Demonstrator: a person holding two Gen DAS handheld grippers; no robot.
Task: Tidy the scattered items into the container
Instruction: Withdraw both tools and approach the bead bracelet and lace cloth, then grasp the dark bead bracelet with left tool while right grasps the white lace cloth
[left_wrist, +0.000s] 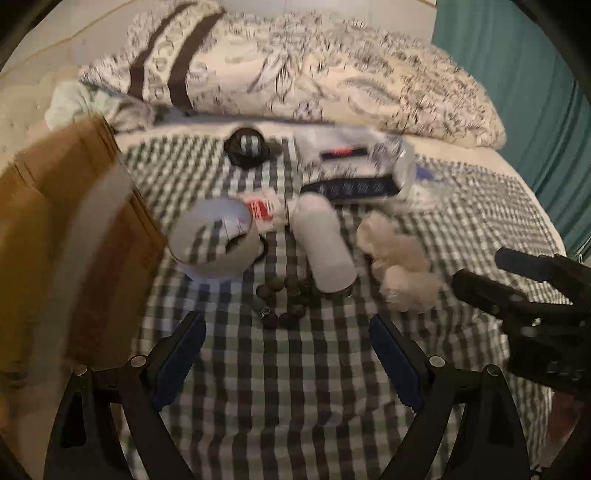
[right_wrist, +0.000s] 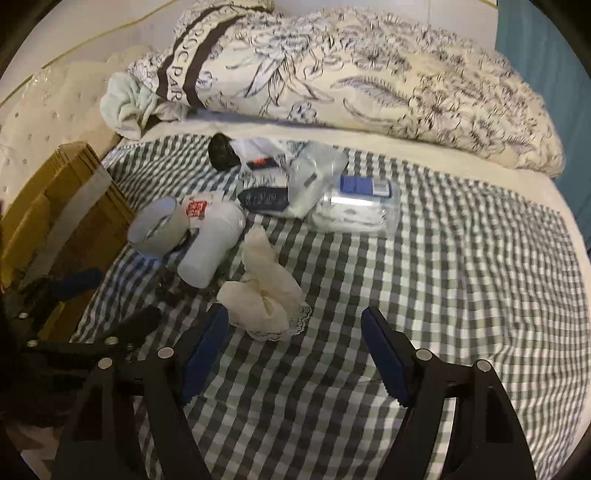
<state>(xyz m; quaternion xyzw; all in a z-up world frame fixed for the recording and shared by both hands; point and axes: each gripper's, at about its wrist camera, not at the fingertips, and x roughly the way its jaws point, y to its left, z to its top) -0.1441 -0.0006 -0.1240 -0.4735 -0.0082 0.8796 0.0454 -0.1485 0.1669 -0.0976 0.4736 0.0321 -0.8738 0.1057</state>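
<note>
While the left wrist view is blurred, it shows the left gripper (left_wrist: 286, 332) with jaws wide apart and empty above a checked cloth (left_wrist: 288, 406). Ahead lie one tape roll (left_wrist: 214, 240), one white bottle (left_wrist: 325, 243), one cream fabric bundle (left_wrist: 400, 264) and a cluster of about a dozen dark beads (left_wrist: 282, 295). One cardboard box (left_wrist: 74, 221) stands at the cloth's left edge. Bare cloth lies between the fingers.

From the right wrist view, the right gripper (right_wrist: 295, 332) also stands apart, holding nothing, its left fingertip just beside the bundle (right_wrist: 266, 295). One clear bag (right_wrist: 354, 206) lies farther back. Open cloth (right_wrist: 461, 277) spreads to the right; the box (right_wrist: 70, 206) sits far left.
</note>
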